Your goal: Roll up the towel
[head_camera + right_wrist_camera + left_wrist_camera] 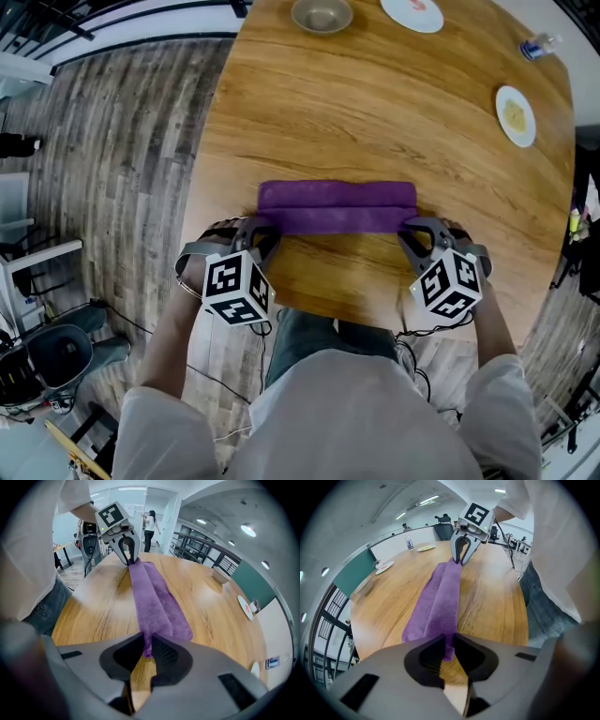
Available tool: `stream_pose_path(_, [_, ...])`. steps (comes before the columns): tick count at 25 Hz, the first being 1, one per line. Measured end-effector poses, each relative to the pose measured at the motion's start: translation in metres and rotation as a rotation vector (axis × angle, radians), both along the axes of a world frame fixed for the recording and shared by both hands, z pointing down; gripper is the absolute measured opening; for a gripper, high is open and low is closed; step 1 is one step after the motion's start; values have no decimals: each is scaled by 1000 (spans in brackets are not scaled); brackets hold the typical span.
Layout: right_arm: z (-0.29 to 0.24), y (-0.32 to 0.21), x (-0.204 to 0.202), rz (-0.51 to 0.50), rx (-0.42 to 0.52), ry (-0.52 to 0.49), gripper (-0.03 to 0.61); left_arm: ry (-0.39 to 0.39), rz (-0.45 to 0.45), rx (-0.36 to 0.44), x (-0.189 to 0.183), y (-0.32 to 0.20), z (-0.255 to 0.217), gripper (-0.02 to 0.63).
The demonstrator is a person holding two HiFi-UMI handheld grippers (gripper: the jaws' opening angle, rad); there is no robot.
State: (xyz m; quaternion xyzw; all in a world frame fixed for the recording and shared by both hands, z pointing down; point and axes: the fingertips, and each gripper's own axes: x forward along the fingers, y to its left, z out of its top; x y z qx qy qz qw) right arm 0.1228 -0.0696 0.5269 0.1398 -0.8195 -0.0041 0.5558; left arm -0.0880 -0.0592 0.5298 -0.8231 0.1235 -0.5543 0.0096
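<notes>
A purple towel (337,208) lies folded into a long narrow band across the wooden table (375,112), near its front edge. My left gripper (260,230) is shut on the towel's (440,597) near left corner, with cloth pinched between the jaws. My right gripper (410,232) is shut on the towel's (154,597) near right corner. In the left gripper view my left gripper (449,645) grips the fabric and the right gripper (461,557) shows at the far end. In the right gripper view my right gripper (147,646) holds the cloth and the left gripper (127,555) is opposite.
A metal bowl (322,15) and a white plate (412,13) stand at the table's far edge. Another plate (515,115) and a small bottle (537,45) sit at the far right. The table's front edge runs just below the grippers, with wooden floor (122,150) at the left.
</notes>
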Motion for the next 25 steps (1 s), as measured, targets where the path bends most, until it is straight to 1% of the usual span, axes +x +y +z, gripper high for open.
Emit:
stream_pose_path(4, [0,-2,0,12,9,-5,44,-5,7,12,1,-1,1,58])
stream_pose_path(8, [0,-2,-1,19,18,-6,29,-11,13,5,1,0,2,44])
stream_pose_path(11, [-1,2,-1,26,8,-6,23,-18,16,4,1,3,2,29])
stream_pose_path(17, [-5,33,-2,18,-61,-18,20,-16,9,-47,-4,30,-4,23])
stream_pose_path(20, [-11,43,0,34,-91,-36,20,-3,-1,-97,-6,41,-9,23])
stream_pose_path(22, [-18,43,0,54,-100,-54,20,10,-15,-128,-8,40,-13,23])
stream_pose_path(25, [-27,35,-1,88,-109,-74,21,14,-28,-143,-10,30,-18,23])
